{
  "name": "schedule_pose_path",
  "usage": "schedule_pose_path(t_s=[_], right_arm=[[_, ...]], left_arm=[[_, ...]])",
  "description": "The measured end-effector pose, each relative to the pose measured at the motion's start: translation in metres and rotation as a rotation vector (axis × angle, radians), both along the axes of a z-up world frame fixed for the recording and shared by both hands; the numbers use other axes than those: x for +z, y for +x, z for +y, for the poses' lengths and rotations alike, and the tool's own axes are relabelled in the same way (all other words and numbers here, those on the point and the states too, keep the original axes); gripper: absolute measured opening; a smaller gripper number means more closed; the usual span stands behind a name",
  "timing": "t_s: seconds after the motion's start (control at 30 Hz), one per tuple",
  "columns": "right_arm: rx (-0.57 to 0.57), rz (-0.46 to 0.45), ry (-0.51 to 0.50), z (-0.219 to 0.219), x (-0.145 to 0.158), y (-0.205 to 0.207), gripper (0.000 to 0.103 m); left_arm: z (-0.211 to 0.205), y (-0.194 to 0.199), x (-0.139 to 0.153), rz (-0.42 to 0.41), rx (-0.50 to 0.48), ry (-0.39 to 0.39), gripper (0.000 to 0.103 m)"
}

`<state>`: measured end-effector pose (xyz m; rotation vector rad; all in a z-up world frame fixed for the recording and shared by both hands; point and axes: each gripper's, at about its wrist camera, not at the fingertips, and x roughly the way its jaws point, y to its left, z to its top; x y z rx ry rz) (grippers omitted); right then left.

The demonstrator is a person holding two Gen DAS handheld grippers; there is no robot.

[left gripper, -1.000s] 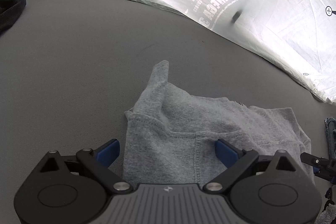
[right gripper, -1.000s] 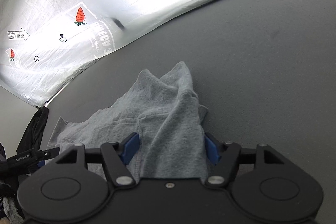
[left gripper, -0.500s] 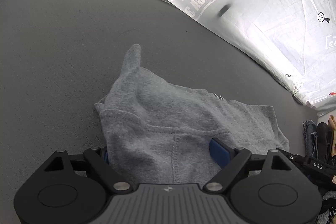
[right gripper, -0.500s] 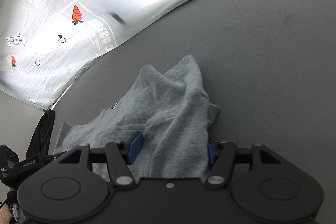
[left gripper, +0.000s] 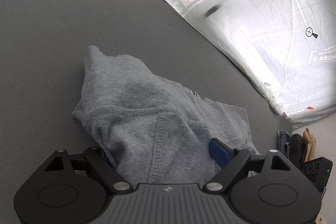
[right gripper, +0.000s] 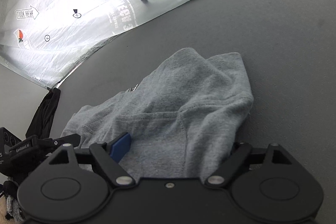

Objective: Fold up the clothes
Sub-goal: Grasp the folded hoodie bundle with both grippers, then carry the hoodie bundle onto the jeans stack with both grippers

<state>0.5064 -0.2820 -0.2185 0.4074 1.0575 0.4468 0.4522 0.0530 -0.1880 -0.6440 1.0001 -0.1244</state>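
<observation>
On the dark grey felt tabletop (left gripper: 52, 35), a crumpled light grey cotton garment (left gripper: 147, 110) lies near the white printed backdrop sheet (left gripper: 273, 14). The left gripper (left gripper: 159, 152) and right gripper (right gripper: 180, 148) both have their blue-padded fingers spread wide, cloth bunched between them.

Black claw (left gripper: 161, 152), blue pads (left gripper: 218, 152)

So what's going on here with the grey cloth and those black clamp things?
A person is folding a grey garment on a dark table, using a handheld gripper in each hand. The left gripper and right gripper each straddle a bunched end of the fabric, jaws wide apart, so neither looks clamped. The garment lies rumpled, not yet neatly folded.
</observation>
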Motion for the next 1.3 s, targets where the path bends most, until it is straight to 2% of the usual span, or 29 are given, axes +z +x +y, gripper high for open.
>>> schedule_pose_path(t_s=[0.03, 0.1, 0.13, 0.17, 0.27, 0.37, 0.43, 0.53, 0.6, 0.83, 1.07, 1.3], right_arm=[[0.001, -0.002, -0.012, 0.002, 0.001, -0.001, 0.075], [-0.021, 0.006, -0.004, 0.001, 0.002, -0.005, 0.059], [-0.041, 0.011, 0.013, -0.001, 0.003, -0.008, 0.048], [-0.060, 0.007, 0.019, -0.002, 0.005, -0.012, 0.043], [-0.079, -0.028, -0.003, 0.004, 0.018, -0.025, 0.036], [-0.111, -0.048, 0.080, 0.003, 0.037, -0.036, 0.029], [-0.107, -0.079, 0.110, 0.005, 0.051, -0.045, 0.026], [-0.083, -0.169, 0.068, 0.017, 0.073, -0.063, 0.023], [-0.094, -0.213, 0.049, 0.019, 0.083, -0.074, 0.023], [-0.189, -0.248, 0.123, -0.019, 0.109, -0.112, 0.022], [-0.257, -0.286, 0.179, -0.062, 0.125, -0.151, 0.022], [-0.281, -0.321, 0.184, -0.116, 0.143, -0.186, 0.022]], left_arm=[[-0.003, -0.001, 0.000, -0.002, 0.001, 0.001, 0.079], [-0.007, -0.006, 0.003, -0.006, 0.019, 0.002, 0.068], [-0.008, -0.009, 0.006, -0.010, 0.030, -0.002, 0.065], [-0.008, -0.013, 0.008, -0.015, 0.041, -0.005, 0.059], [-0.017, -0.022, 0.022, -0.049, 0.037, -0.005, 0.049], [-0.029, -0.030, 0.041, -0.096, 0.011, 0.001, 0.037], [-0.037, -0.035, 0.054, -0.128, -0.006, 0.005, 0.034], [-0.048, -0.042, 0.072, -0.175, -0.032, 0.012, 0.031], [-0.056, -0.049, 0.075, -0.176, -0.036, 0.007, 0.029], [-0.078, -0.080, 0.099, -0.229, -0.068, -0.013, 0.027], [-0.122, -0.107, 0.129, -0.287, -0.113, -0.010, 0.027], [-0.169, -0.138, 0.144, -0.334, -0.130, -0.052, 0.027]])
